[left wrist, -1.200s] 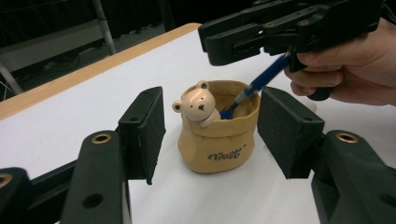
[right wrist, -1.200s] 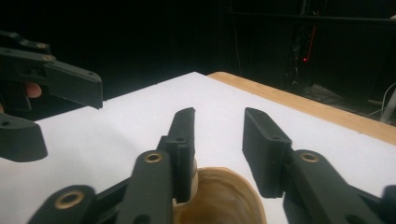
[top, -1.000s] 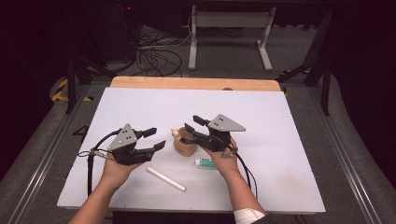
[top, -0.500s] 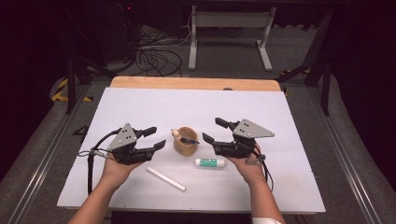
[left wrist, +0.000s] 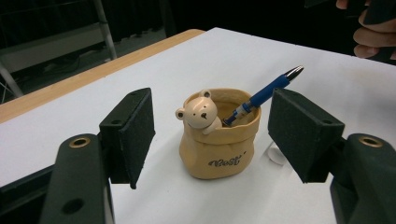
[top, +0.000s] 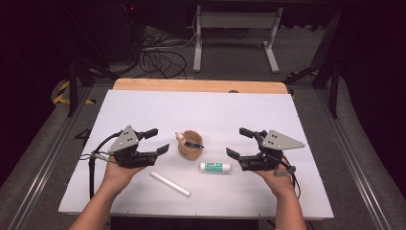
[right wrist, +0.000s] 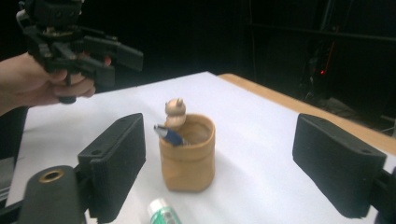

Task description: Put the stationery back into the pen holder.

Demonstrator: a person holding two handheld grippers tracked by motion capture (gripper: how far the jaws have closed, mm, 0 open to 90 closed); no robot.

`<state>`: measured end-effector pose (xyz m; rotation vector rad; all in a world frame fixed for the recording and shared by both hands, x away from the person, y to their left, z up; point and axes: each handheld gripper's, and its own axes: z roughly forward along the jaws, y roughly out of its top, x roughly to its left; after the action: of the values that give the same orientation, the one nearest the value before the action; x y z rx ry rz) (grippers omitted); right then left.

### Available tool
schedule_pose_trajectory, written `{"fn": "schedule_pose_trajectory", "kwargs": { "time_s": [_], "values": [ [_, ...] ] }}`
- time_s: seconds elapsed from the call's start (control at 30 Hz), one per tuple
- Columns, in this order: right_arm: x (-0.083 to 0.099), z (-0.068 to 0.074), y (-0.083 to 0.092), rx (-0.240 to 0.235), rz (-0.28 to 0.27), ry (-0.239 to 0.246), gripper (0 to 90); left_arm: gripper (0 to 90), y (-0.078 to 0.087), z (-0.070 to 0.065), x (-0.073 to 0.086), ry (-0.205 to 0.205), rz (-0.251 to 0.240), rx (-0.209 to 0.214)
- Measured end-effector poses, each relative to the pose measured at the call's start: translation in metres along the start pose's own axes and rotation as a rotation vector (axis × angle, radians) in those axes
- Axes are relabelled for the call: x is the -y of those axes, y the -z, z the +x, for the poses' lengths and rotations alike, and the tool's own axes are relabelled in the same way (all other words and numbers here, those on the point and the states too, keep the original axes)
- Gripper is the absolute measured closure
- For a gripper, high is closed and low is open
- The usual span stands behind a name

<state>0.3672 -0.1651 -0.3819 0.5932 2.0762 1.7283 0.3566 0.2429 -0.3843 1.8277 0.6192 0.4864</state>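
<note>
I see a tan pen pot (top: 190, 146) with a bear head on its rim and a blue pen (left wrist: 261, 94) inside, mid-table. My left gripper (top: 157, 141) and right gripper (top: 239, 142) flank it, jaws apart, empty.

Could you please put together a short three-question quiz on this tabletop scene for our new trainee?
1. True or false: the blue pen stands inside the bear pen holder.
2. In the high view, which lies nearer the right gripper: (a) the white stick or (b) the green-and-white tube?
3. Fill in: the left gripper is ____, with nothing between its jaws.

Key
1. True; the pen leans out over the rim with its silver tip up.
2. (b); the tube lies just ahead of that gripper's jaws, the stick closer to the left hand.
3. Open.
</note>
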Motion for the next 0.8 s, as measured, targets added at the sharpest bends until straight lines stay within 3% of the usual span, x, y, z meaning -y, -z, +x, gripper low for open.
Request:
{"fn": "schedule_pose_trajectory", "kwargs": {
  "time_s": [0.1, 0.37, 0.67, 0.8],
  "values": [
    [0.004, -0.002, 0.002, 0.004, 0.042, 0.012, 17.4, 31.4, 0.001, 0.000, 0.000, -0.002, -0.002, 0.000],
    [0.017, -0.005, -0.006, -0.101, 0.170, 0.049, 20.4, 28.4, 0.002, 0.000, 0.000, -0.005, -0.004, -0.007],
    [0.029, -0.005, -0.018, -0.155, 0.302, 0.082, 29.6, 28.2, 0.002, -0.001, 0.000, -0.005, 0.001, -0.003],
    [0.035, -0.006, -0.022, -0.174, 0.362, 0.072, 33.2, 28.2, 0.002, -0.001, 0.000, -0.006, 0.004, -0.002]
  ]
}}
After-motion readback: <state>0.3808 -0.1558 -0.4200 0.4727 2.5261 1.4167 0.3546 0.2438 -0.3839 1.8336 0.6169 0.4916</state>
